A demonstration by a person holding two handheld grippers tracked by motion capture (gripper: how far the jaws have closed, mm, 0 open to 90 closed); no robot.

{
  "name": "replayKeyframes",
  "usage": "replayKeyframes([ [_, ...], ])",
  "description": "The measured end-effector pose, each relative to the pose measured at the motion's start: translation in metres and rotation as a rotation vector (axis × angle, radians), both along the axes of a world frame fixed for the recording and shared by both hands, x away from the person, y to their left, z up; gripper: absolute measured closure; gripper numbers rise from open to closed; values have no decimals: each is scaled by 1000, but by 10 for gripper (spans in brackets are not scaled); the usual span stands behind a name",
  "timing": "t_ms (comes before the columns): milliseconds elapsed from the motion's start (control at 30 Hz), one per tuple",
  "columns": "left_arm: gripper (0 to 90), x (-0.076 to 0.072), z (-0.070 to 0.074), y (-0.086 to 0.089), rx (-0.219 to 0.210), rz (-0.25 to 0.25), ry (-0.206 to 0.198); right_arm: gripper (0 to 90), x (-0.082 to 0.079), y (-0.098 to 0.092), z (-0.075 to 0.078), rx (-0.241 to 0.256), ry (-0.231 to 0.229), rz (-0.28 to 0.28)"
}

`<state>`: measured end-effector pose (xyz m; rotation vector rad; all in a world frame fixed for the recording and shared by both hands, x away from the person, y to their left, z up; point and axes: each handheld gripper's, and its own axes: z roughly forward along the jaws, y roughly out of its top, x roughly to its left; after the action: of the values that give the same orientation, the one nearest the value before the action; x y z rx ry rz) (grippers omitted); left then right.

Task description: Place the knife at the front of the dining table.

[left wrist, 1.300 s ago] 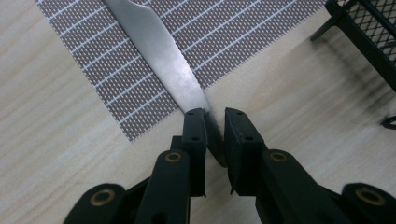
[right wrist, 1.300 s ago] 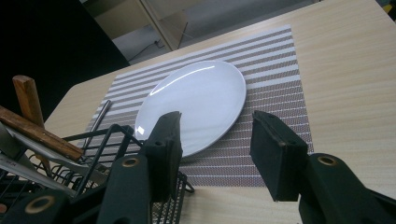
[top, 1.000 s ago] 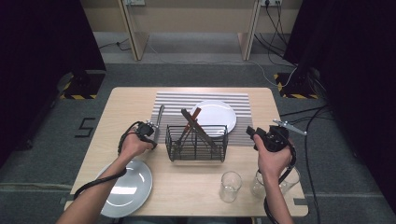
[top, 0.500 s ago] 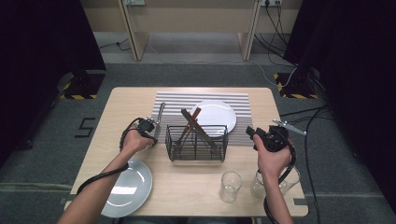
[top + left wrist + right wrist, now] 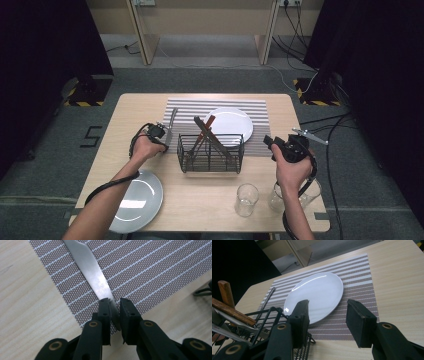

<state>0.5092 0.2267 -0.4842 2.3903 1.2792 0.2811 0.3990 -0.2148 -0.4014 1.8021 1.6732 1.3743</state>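
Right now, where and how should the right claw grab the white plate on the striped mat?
Grip the white plate by its near rim, coming in low from the right claw side. It lies flat on the striped mat, so only the thin raised edge fits between the open jaws.

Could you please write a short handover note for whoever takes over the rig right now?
Left gripper: shut on the knife, which lies along the striped placemat's left edge.
Right gripper: open, holding nothing, beside the wire basket and aimed at the white plate.
Done: knife gripped.
Left, probably: moving the knife, perhaps to the basket with the other utensils. Grey plate and two glasses sit untouched near the front edge.
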Motion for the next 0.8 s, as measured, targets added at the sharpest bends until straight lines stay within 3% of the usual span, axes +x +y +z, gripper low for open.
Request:
replayKeyframes([
  [533,765,3,0,-2,-2,5,-15,526,0,-1,0,-1,-4,1],
  [800,636,-3,2,-2,-28,27,-54,524,-1,0,1,-3,-4,2],
])
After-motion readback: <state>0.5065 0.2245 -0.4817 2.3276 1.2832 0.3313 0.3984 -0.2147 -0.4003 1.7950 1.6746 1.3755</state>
